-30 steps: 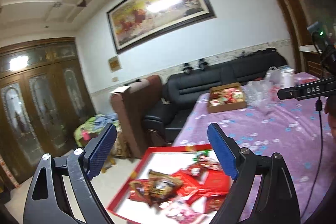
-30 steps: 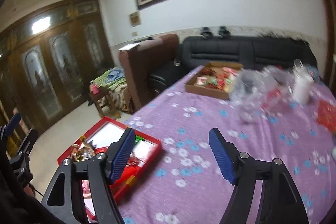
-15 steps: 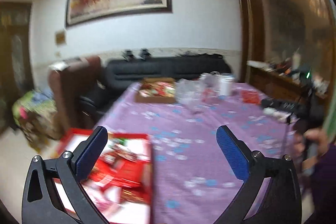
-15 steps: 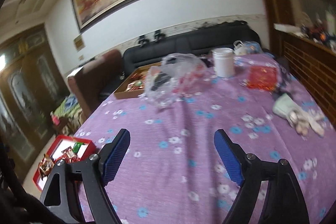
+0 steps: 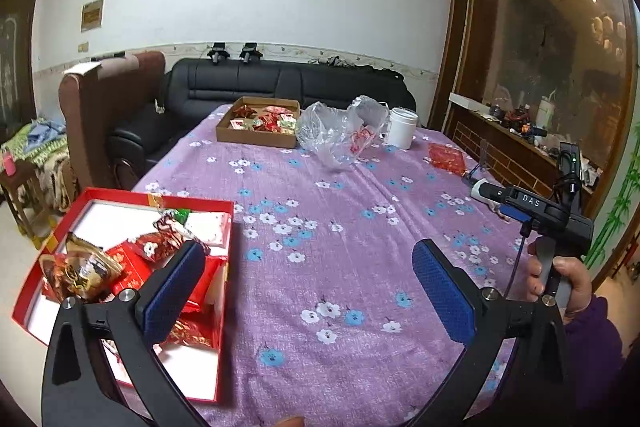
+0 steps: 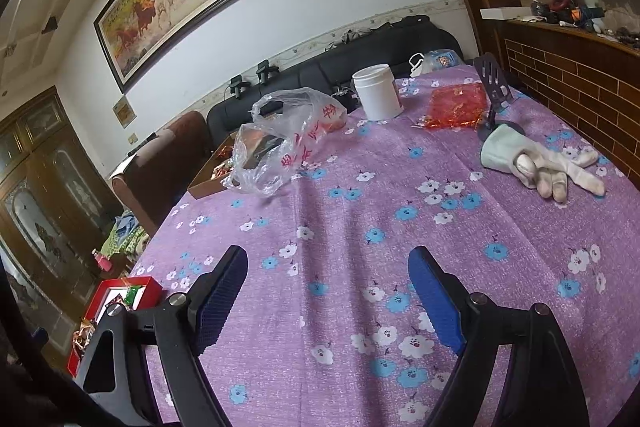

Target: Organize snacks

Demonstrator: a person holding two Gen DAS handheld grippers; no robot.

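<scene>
The left claw is spread wide and empty, hovering over the counter just beside the red box that hangs over the counter's near-left edge. The right claw is likewise spread, holding nothing. The snack packets heaped in the red box look light, crinkly and slippery; pinching a flat sealed edge seems safest. Far from the red box sit a cardboard tray, probably also holding snacks, a limp plastic bag, a white jar and a glove.
</scene>
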